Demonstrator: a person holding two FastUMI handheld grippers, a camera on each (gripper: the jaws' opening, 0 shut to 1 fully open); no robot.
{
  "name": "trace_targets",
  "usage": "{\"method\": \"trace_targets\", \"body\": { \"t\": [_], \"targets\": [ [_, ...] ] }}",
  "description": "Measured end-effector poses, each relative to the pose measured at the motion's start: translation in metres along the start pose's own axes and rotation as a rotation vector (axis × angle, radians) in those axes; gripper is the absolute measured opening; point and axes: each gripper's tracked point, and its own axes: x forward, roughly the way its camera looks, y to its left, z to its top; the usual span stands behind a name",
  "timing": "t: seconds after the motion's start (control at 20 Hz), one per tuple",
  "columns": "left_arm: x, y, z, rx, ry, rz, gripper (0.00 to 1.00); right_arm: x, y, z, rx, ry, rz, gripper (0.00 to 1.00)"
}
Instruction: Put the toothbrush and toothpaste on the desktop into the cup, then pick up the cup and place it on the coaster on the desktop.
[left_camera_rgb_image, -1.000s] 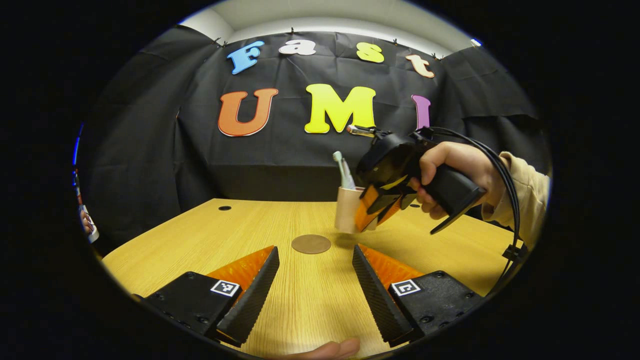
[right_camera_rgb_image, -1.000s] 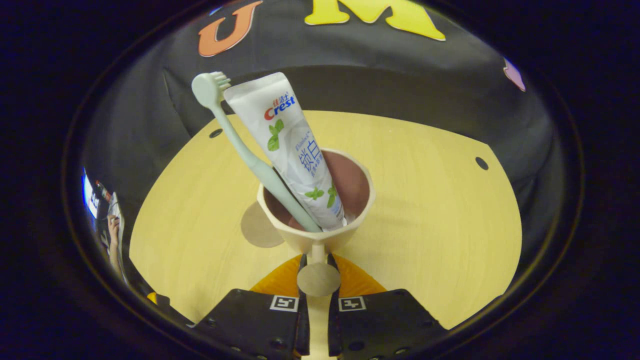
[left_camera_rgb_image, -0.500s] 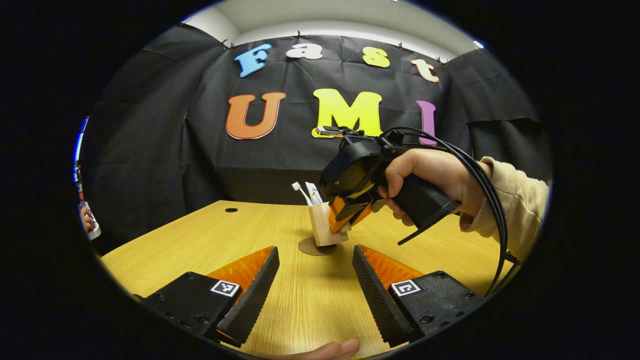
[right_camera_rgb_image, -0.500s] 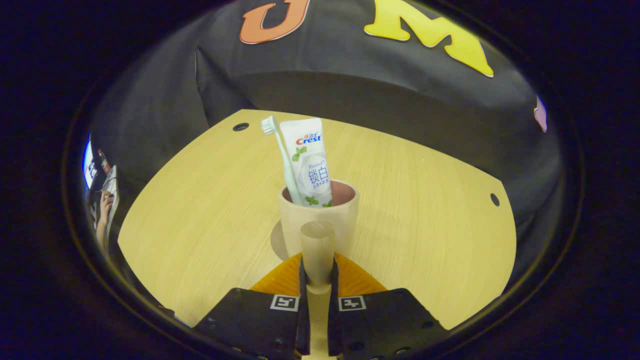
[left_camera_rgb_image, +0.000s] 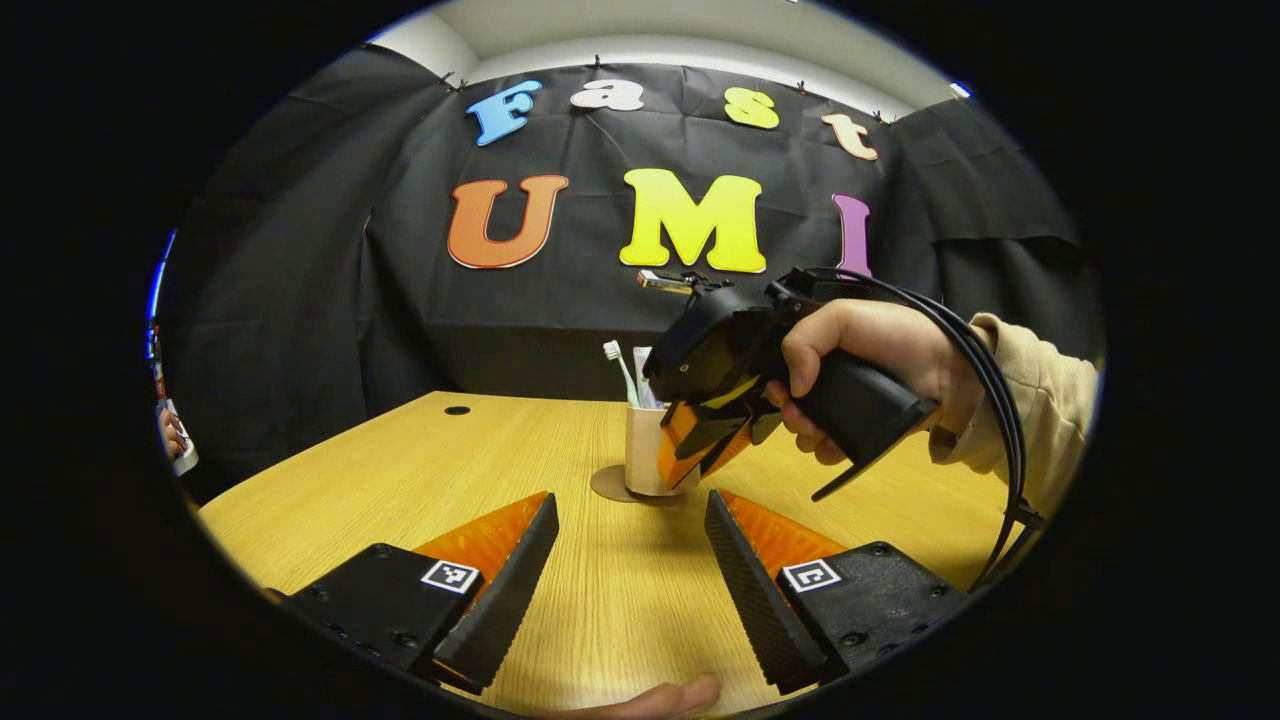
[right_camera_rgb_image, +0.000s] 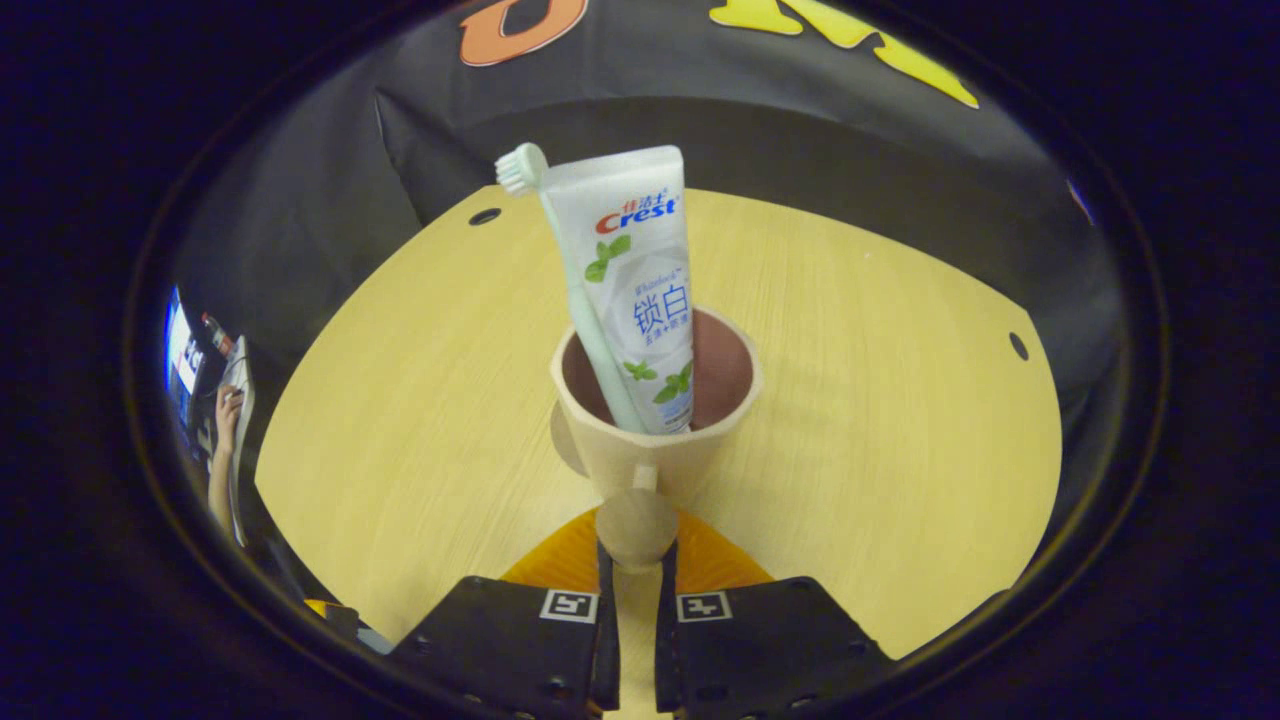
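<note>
The right hand-held gripper (right_camera_rgb_image: 634, 560) is clenched on the handle of the cup (right_camera_rgb_image: 655, 455), which stands on the coaster (left_camera_rgb_image: 608, 486) on the tabletop (left_camera_rgb_image: 420, 470), holding toothbrush (right_camera_rgb_image: 560, 270) and toothpaste (right_camera_rgb_image: 640, 290). The left hand-held gripper (left_camera_rgb_image: 630, 560) hangs released.

The right gripper (right_camera_rgb_image: 634, 560) pinched the cup's (right_camera_rgb_image: 655, 450) handle (right_camera_rgb_image: 636, 520) between both fingers. The toothbrush (right_camera_rgb_image: 575, 290) and toothpaste (right_camera_rgb_image: 637, 290) stood inside, leaning far-left. A coaster (right_camera_rgb_image: 562, 445) edge showed left of the cup on the desk (right_camera_rgb_image: 880, 420).

Left gripper view low over desk (left_camera_rgb_image: 420, 470); right gripper view close above cup (right_camera_rgb_image: 655, 440)
</note>
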Motion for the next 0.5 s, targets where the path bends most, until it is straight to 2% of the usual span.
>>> {"method": "trace_targets", "body": {
  "t": [0.3, 0.5],
  "targets": [
    [0.0, -0.001, -0.002, -0.003, 0.005, -0.007, 0.94, 0.023, 0.018, -0.002, -0.01, 0.047, 0.023, 0.18],
    [0.0, 0.003, -0.009, -0.021, 0.023, -0.004, 0.94, 0.046, 0.009, -0.013, 0.058, 0.128, 0.003, 0.28]
  ]
}}
